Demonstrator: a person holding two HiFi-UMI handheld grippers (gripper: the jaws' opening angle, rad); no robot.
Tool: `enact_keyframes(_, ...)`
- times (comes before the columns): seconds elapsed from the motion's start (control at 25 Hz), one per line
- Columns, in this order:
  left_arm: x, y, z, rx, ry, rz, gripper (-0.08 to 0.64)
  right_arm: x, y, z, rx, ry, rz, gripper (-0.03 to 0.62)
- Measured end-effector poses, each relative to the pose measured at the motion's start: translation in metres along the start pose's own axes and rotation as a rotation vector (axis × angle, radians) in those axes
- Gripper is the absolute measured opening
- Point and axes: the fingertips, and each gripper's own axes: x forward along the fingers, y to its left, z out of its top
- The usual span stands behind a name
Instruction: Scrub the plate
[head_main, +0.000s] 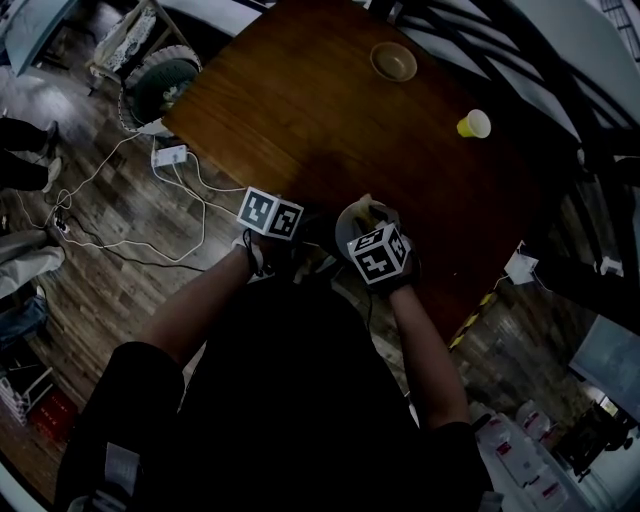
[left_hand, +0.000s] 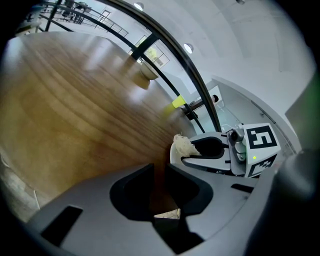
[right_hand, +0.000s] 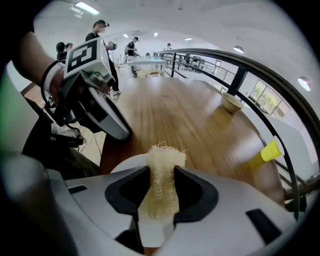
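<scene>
Right gripper view first: what has the right tool got?

It is clenched on a pale, fibrous scrubber, gripped low down so the frayed end stands out past the tips. I'd judge that is so the fibres, not the jaws, meet the plate.

And where is the plate?

At the near edge of the desk, right in front of the person, just beneath that scrubber. Only a white arc of its rim shows beside the jaws; the rest is behind them.

What about the left tool?

Its jaws stand a narrow slit apart with nothing between them; bare wood shows through the gap. It hangs close beside the right one, pointing in toward the plate, probably ready to steady it against the rubbing.

Does it touch the plate?

I can't tell. In the head view the two marker cubes and the hands cover most of the plate, and neither gripper view shows the contact. Whether the scrubber's end presses on the plate or sits just above it is equally unclear, and so is any dirt.

Anything else about?

A bowl and a yellow cup sit well apart at the desk's far side, out of the way.
</scene>
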Motion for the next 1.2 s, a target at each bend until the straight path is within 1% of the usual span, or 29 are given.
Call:
enact_keyframes(0.16, -0.004, 0.003, -0.003, -0.009, -0.007, 0.007, 0.078, 0.002, 0.024, 0.012, -0.059, -0.015, 0.029, 0.156)
enact_keyframes(0.32, -0.007, 0.007, -0.005, -0.015, -0.010, 0.011, 0.078, -0.002, 0.054, 0.009, -0.115, -0.016, 0.065, 0.156)
enact_keyframes(0.52, -0.006, 0.006, -0.006, -0.004, -0.001, 0.008, 0.078, -0.012, 0.085, -0.013, -0.167, -0.001, 0.095, 0.156)
enact_keyframes(0.68, -0.004, 0.002, -0.007, 0.016, 0.009, 0.009, 0.078, -0.022, 0.091, -0.034, -0.174, 0.011, 0.087, 0.156)
enact_keyframes(0.76, -0.002, 0.001, -0.006, 0.029, 0.013, 0.015, 0.078, -0.025, 0.087, -0.044, -0.152, 0.016, 0.078, 0.156)
enact_keyframes(0.84, -0.001, 0.001, -0.004, 0.045, 0.016, 0.026, 0.078, -0.027, 0.079, -0.054, -0.110, 0.019, 0.066, 0.156)
enact_keyframes(1.0, -0.004, -0.002, 0.007, 0.094, 0.004, 0.056, 0.078, -0.037, 0.053, -0.062, 0.022, -0.002, 0.033, 0.156)
enact_keyframes(1.12, -0.015, -0.008, 0.025, 0.164, -0.040, 0.090, 0.078, -0.052, 0.033, -0.054, 0.146, -0.060, 0.012, 0.156)
enact_keyframes(1.2, -0.025, -0.014, 0.040, 0.231, -0.074, 0.113, 0.078, -0.065, 0.019, -0.046, 0.228, -0.119, -0.001, 0.156)
